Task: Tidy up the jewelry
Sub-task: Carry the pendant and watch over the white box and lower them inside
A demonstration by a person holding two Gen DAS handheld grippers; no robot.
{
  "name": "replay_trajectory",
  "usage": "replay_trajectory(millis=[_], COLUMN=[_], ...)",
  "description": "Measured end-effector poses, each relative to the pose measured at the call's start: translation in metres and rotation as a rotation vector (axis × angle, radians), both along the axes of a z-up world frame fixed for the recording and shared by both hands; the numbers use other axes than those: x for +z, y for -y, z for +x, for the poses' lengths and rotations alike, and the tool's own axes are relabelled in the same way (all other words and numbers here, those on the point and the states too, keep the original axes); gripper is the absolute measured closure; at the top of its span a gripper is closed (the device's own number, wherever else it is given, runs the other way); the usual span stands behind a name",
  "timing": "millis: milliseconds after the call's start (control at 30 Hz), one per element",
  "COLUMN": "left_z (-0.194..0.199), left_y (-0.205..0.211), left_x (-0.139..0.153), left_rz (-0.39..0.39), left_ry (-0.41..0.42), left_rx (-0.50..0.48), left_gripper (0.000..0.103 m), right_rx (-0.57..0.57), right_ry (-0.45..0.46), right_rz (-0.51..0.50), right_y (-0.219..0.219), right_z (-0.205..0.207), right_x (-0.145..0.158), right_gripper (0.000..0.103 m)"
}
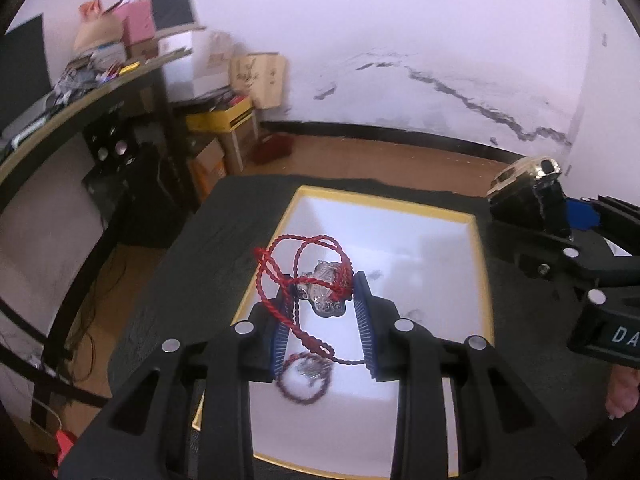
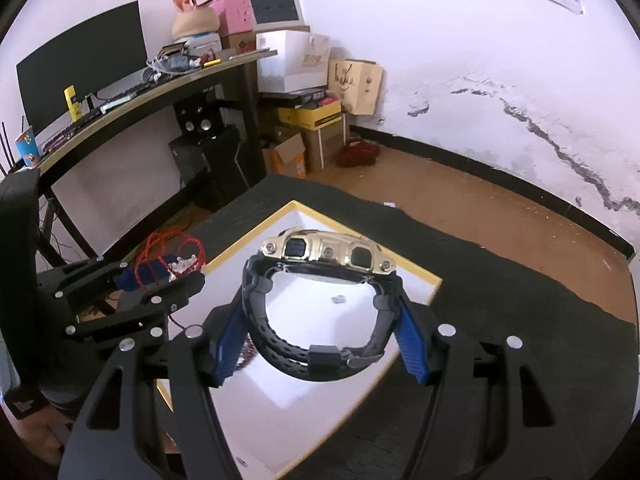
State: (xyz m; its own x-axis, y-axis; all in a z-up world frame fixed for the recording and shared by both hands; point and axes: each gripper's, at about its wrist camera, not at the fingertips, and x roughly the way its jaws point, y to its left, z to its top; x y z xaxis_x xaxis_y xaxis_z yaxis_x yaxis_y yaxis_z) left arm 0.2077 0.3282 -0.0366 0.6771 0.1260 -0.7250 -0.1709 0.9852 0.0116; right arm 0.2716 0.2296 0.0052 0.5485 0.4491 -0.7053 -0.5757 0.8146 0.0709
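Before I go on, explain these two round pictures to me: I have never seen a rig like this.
No robot here: a person holds two hand-held grippers, each carrying a fisheye camera looking along its black fingers with blue pads. The left-wrist picture shows the left gripper shut on a silver pendant on a red twisted cord. The right-wrist picture shows the right gripper shut on a gold-faced watch with a black strap. Both hang above a white tray with a yellow rim on a dark cloth-covered table. A dark beaded bracelet lies in the tray.
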Motion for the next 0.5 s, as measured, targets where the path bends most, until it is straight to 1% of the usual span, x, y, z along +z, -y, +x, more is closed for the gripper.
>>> replay_trajectory(millis=[100,133,233,267,333,500], left_z=[0.005,0.005,0.008,0.010,0.014,0.018], left_y=[-0.014,-0.017,-0.019,-0.020,-0.024,-0.029], left_x=[-0.013,-0.017,-0.031,-0.034,-0.040,-0.047], left_rz=[-0.034,-0.035,0.001,-0.001,-0.032,-0.033], left_ry=[-0.018,-0.023,-0.051,-0.057,-0.071,-0.086], left_rx=[0.013,0.016,0.033,0.034,0.032,0.036], left_gripper=[0.073,0.073,0.073,0.073,0.073,0.073], right_rx=[-0.002,-0.008,-0.016,-0.019,-0.029,-0.043], right_ry=[-0.016,-0.019,-0.027,-0.029,-0.037,-0.058], right_rz=[-0.014,-0.018,-0.037,-0.042,-0.057,-0.082], right_y=[-0.013,-0.013,-0.021,-0.024,-0.028,-0.026], right_z=[0.003,0.002,0.006,0.008,0.012,0.021], right_x=[-0.012,-0.016,-0.027,-0.031,-0.040,-0.058], right_gripper=[0.039,0.039,0.039,0.039,0.039,0.039])
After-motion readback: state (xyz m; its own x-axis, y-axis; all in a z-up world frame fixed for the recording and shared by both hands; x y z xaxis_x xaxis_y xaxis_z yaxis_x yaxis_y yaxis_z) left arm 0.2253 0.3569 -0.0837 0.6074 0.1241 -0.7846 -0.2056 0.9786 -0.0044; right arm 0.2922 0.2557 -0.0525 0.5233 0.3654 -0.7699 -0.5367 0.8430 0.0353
